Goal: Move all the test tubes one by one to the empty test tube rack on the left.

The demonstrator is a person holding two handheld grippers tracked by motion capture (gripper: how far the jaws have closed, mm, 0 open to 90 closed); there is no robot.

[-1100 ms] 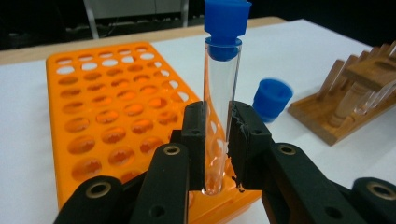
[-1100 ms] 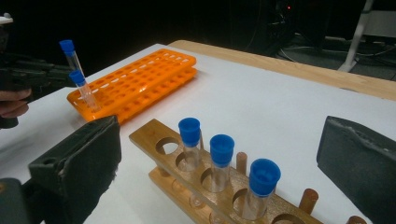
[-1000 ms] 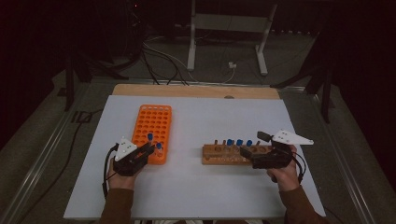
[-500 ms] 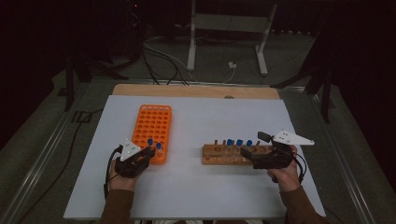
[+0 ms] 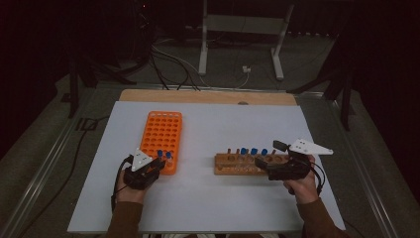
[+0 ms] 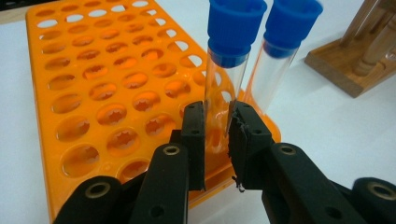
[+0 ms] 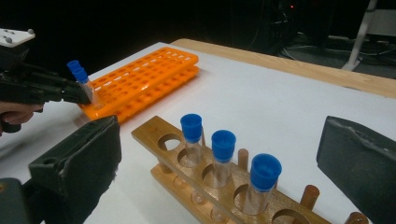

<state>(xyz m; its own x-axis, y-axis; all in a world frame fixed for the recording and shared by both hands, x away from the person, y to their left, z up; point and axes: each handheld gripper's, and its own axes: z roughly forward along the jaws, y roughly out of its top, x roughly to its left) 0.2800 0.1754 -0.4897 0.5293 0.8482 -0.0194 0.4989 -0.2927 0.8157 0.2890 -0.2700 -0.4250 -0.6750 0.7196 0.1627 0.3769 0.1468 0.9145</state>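
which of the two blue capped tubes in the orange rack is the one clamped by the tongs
The nearer tube, whose glass sits pinched by the left tongs. The other tube stands free just behind it in the orange rack.

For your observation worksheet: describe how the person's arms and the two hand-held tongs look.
Both sleeves are brown. The left tongs have black jointed arms with round rivets and flat black pads. The right tongs have wide dark pads, rough at the edges. Each carries a grey three-cornered plate on top and trails a black cable.

An orange rack (image 6: 93,84) and a brown wooden rack (image 7: 224,196) are seen on a white surface (image 5: 223,198); clear tubes (image 6: 224,93) are capped blue.
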